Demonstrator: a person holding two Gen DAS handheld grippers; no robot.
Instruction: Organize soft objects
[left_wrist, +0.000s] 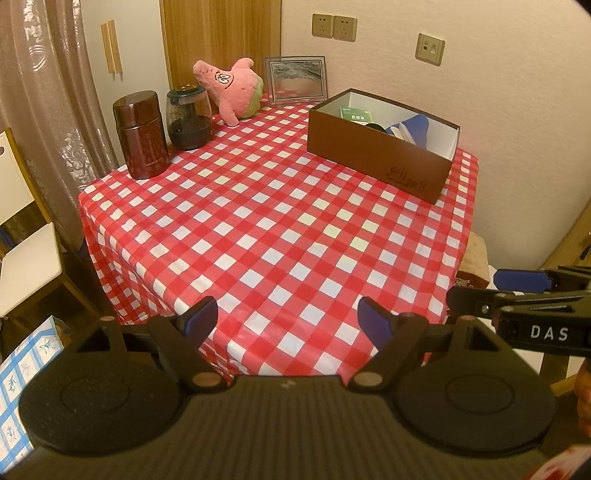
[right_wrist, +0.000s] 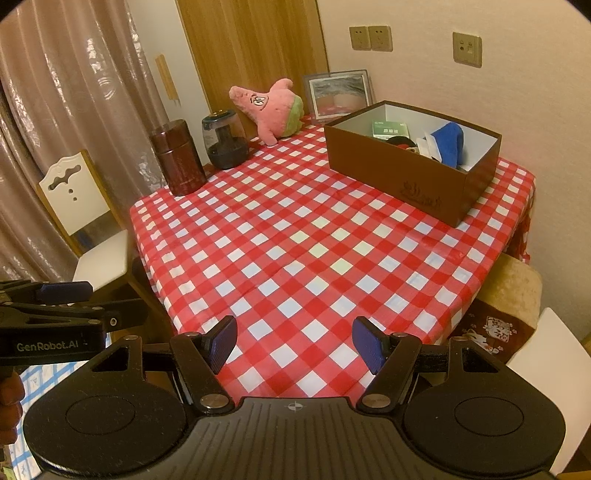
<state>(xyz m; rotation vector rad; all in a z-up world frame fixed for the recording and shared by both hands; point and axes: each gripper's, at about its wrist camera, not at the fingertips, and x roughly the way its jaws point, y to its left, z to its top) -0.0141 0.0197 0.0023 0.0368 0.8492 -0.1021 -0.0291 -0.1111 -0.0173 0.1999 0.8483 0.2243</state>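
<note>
1. Reaching for the pink plush toy (left_wrist: 232, 88) is the risky part, I think: it sits at the far edge of the table (left_wrist: 280, 229), leaning toward the wall, with the glass jar (left_wrist: 189, 117) just beside it on the left. If your gripper swings wide, it may knock the jar or the brown canister (left_wrist: 141, 134) to the left of the jar.
2. The picture frame (left_wrist: 297, 78) stands upright to the right of the toy. A pull toward the box could tip it over.
3. Your left gripper (left_wrist: 290, 323) and your right gripper (right_wrist: 293, 341) both have the jaws released and hold nothing; they hang over the near edge, side by side.
4. The brown box (left_wrist: 380, 155) on the far right is open and already holds a blue soft thing (right_wrist: 448, 142) and a green packet (right_wrist: 389, 130). The plush is bulky, so it may catch on the rim if you lower it off-centre.
5. The checked cloth (right_wrist: 303, 240) looks smooth and hangs over the edges; dragging something across it could shift it.
6. The room is tight: a chair (right_wrist: 92, 236) at the left, a curtain (right_wrist: 74, 92) behind it, and a wall with sockets (left_wrist: 334, 27) at the far side.
</note>
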